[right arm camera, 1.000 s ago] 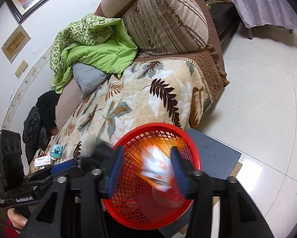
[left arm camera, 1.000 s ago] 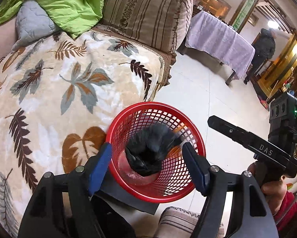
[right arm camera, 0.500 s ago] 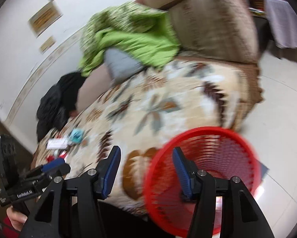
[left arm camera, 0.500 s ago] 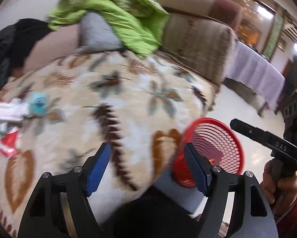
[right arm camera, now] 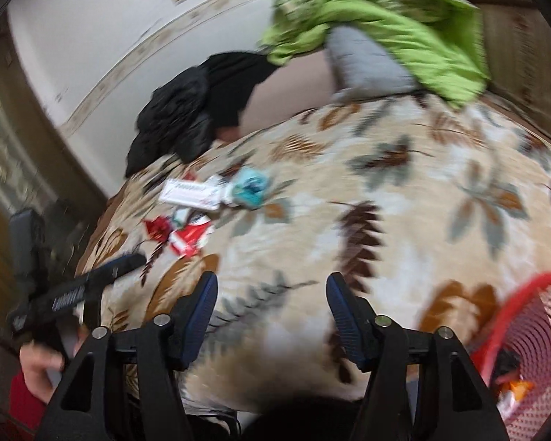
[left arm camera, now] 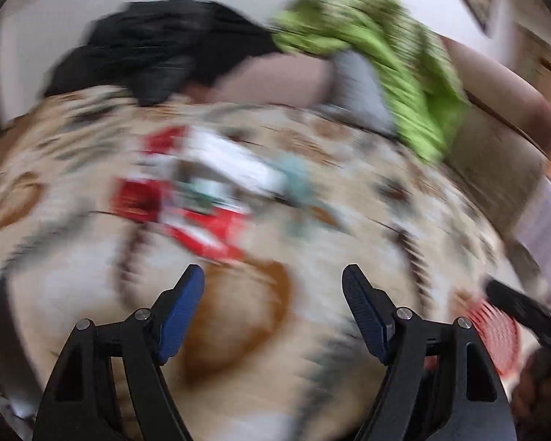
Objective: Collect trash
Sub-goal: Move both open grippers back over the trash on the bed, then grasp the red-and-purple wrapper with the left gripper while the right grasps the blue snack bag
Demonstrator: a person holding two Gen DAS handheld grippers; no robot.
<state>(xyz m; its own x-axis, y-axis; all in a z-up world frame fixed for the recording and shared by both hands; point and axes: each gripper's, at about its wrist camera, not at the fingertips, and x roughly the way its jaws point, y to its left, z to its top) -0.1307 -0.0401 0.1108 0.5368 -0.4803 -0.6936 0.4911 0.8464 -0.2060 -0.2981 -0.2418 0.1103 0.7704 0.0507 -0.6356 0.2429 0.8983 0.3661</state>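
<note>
Trash lies on the leaf-patterned blanket (right arm camera: 385, 228): a white packet (right arm camera: 189, 194), a crumpled teal wrapper (right arm camera: 251, 185) and red-and-white wrappers (right arm camera: 187, 237). The left wrist view is blurred; the red wrappers (left arm camera: 201, 228) and the white packet (left arm camera: 235, 161) lie just ahead of my open, empty left gripper (left arm camera: 273, 286). My right gripper (right arm camera: 271, 294) is open and empty over the blanket, well short of the trash. The left gripper (right arm camera: 91, 283) shows at the left of the right wrist view. The red mesh basket (right arm camera: 532, 334) at the lower right holds black and orange trash.
A black jacket (right arm camera: 194, 110), a grey cushion (right arm camera: 363, 62) and a green quilt (right arm camera: 378, 11) lie along the sofa back. The basket (left arm camera: 496, 334) and the right gripper's finger (left arm camera: 521, 308) show at the left wrist view's right edge.
Both grippers have swung left, away from the basket and toward the trash on the blanket. The basket has slid to the right edge of both views. Both stay open.
</note>
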